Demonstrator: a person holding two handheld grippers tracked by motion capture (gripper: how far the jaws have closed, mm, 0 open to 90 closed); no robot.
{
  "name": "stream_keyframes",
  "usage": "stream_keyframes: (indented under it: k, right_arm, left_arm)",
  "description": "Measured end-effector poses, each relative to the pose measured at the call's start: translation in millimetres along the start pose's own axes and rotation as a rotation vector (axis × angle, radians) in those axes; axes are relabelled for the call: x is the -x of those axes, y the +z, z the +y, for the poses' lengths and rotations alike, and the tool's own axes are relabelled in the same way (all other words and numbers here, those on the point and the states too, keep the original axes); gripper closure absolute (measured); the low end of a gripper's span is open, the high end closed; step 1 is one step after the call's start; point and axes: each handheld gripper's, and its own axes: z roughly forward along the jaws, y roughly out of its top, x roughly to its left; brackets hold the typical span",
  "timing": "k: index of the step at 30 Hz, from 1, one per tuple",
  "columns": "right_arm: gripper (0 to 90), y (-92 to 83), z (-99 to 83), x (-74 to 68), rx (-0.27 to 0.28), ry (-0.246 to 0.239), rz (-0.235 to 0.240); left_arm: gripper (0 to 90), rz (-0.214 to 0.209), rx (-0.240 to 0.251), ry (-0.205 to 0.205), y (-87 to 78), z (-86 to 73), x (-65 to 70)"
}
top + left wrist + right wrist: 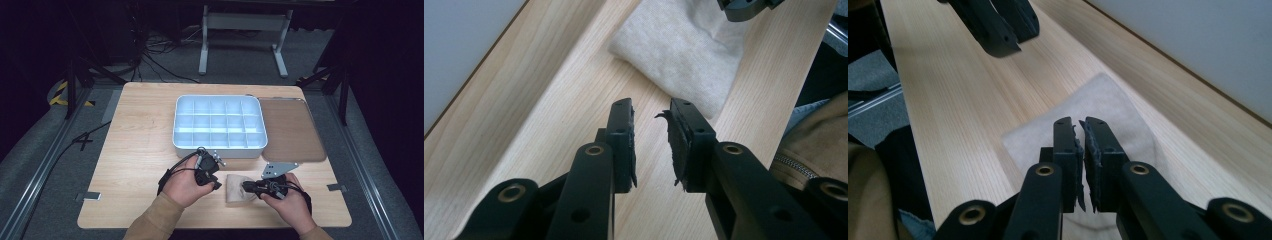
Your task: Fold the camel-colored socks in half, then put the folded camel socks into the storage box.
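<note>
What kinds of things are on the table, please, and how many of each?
White compartment box: 1
Brown lid: 1
Beige folded cloth: 1
Handheld grippers: 2, the left gripper and the right gripper
Total: 5

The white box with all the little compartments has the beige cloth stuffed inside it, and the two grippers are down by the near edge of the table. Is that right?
Not quite. The beige cloth lies on the table between the left gripper and the right gripper, as the high view shows. The white box holds nothing. The grippers are indeed near the table's near edge.
</note>
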Motion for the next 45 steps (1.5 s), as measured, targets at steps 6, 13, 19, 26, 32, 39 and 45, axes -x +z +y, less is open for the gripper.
stream_keyframes:
  k: [6, 13, 19, 26, 32, 39, 45]
  right_arm:
    - [86.4, 14.9, 7.4, -5.2, -0.005, -0.020, 0.020]
    - [88.2, 35.8, -0.4, -1.9, -0.096, -0.026, 0.015]
    - [87.4, 30.9, 1.3, -3.8, -0.094, -0.041, 0.005]
    - [87.7, 8.9, -1.3, 0.6, -0.076, -0.018, -0.031]
    - [87.4, 16.7, -11.8, 6.9, -0.118, -0.003, -0.040]
    - [87.9, 17.0, -12.1, 7.8, -0.119, -0.009, -0.039]
    - [87.8, 17.2, -11.6, 7.0, -0.124, -0.025, -0.043]
  left_arm:
    - [72.4, 0.010, -0.005, -0.021, -1.3, -8.0, -0.7]
    - [72.3, 0.015, -0.008, -0.033, -2.4, -12.7, -2.4]
    - [71.6, 0.008, -0.017, -0.024, 2.7, -11.6, -1.9]
    - [72.2, 0.000, -0.040, -0.011, 12.9, -7.0, -0.6]
    - [72.7, -0.010, -0.024, 0.007, 20.7, -5.8, -1.7]
    - [75.3, -0.006, -0.026, 0.039, 34.9, -3.4, 0.0]
    - [76.9, -0.004, -0.030, 0.041, 40.4, -2.8, -0.4]
